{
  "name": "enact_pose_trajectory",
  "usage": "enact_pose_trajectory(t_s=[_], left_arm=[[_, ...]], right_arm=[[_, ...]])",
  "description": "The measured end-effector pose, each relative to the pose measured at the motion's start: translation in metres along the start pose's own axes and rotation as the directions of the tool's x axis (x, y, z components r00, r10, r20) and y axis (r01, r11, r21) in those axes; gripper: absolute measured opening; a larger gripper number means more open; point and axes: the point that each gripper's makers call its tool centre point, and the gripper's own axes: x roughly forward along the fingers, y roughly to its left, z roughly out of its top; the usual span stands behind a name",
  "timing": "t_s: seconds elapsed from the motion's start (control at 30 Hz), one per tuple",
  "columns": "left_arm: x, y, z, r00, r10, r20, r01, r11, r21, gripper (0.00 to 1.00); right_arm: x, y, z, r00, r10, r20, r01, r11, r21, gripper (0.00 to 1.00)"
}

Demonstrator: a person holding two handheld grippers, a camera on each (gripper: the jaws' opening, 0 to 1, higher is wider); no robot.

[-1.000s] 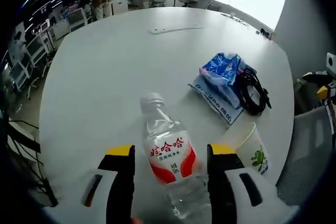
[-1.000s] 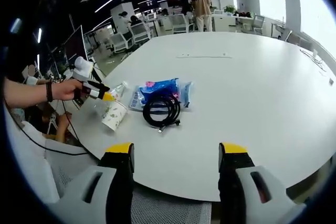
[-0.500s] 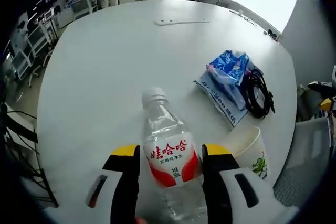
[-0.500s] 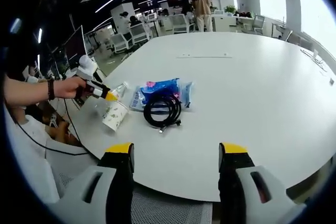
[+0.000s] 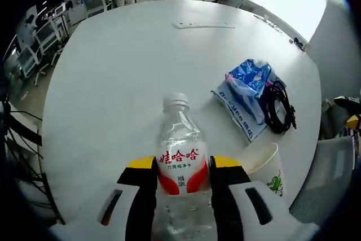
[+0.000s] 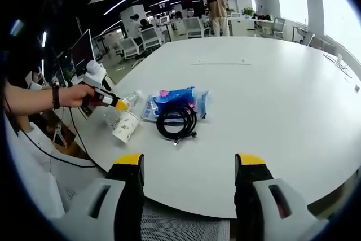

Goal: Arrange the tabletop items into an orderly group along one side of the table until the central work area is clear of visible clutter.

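The left claw (image 5: 181,169) is clamped with both jaws pressed in, held by a hand (image 6: 76,95); the right claw (image 6: 189,165) gapes wide.

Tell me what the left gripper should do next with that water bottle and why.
Probably lift the water bottle slightly and carry it toward the blue packet and black cable. The left gripper looks shut on the bottle's label, the paper cup stands close beside it, and the other items already cluster along that table edge.
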Motion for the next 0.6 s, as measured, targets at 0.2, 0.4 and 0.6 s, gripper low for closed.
enact_pose_trajectory(t_s=[0.2, 0.4, 0.6], left_arm=[[-0.0001, 0.0007, -0.0008, 1.000, 0.006, 0.003, -0.006, 1.000, -0.002, 0.35], [-0.0014, 0.0016, -0.0028, 1.000, 0.013, -0.002, -0.013, 1.000, 0.003, 0.34], [-0.0040, 0.0027, -0.0035, 1.000, 0.017, 0.007, -0.017, 1.000, -0.009, 0.33]], right_arm=[[0.0008, 0.0033, 0.0043, 1.000, 0.006, 0.006, -0.006, 1.000, -0.007, 0.63], [0.0005, 0.0031, 0.0060, 1.000, 0.006, 0.012, -0.005, 1.000, -0.010, 0.63], [-0.0011, 0.0014, 0.0033, 1.000, 0.000, 0.013, 0.000, 1.000, -0.003, 0.63]])
